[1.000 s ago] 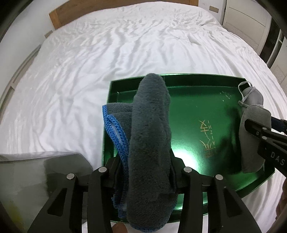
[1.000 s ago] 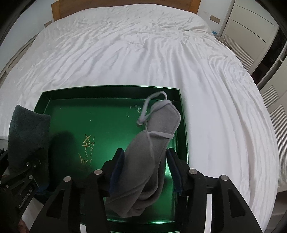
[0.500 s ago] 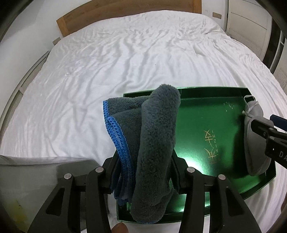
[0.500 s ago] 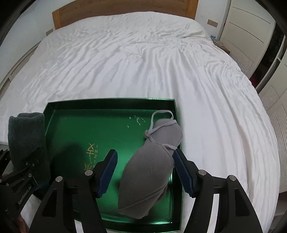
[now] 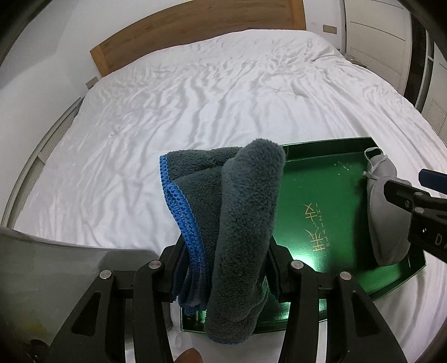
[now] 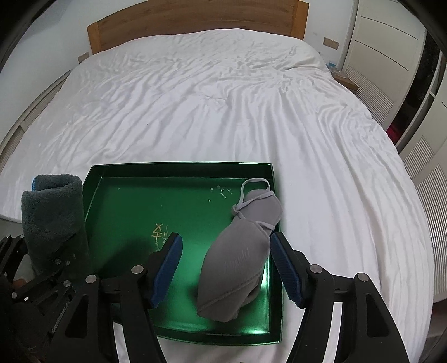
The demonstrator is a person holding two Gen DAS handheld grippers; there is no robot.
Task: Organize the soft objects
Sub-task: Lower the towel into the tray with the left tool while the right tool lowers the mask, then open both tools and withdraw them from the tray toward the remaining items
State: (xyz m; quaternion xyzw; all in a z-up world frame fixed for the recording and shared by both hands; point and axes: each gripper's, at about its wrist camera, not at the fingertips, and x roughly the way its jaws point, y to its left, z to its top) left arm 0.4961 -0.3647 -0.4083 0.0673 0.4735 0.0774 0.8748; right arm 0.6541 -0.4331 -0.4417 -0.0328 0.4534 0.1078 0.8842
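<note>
A dark grey towel (image 5: 245,217) with blue edging stands folded between the jaws of my left gripper (image 5: 226,265), which is shut on it. It hangs above the left end of a green tray (image 5: 321,178) that rests on the bed. In the right wrist view the towel (image 6: 53,212) shows at the tray's (image 6: 156,201) left rim. A grey drawstring pouch (image 6: 240,257) lies in the tray's right part. My right gripper (image 6: 225,245) is open around it; the left pad stands clear of it and the right pad is close beside it. The pouch (image 5: 385,223) also shows in the left wrist view.
A white wrinkled bed sheet (image 6: 223,97) spreads behind the tray up to a wooden headboard (image 6: 195,22). White louvred wardrobe doors (image 6: 391,42) stand at the right. A grey translucent object (image 5: 56,265) fills the lower left of the left wrist view.
My right gripper's jaws spread and let go of the grey pouch, which now lies in the tray. Both grippers rose and drew back; the left still holds the towel.
</note>
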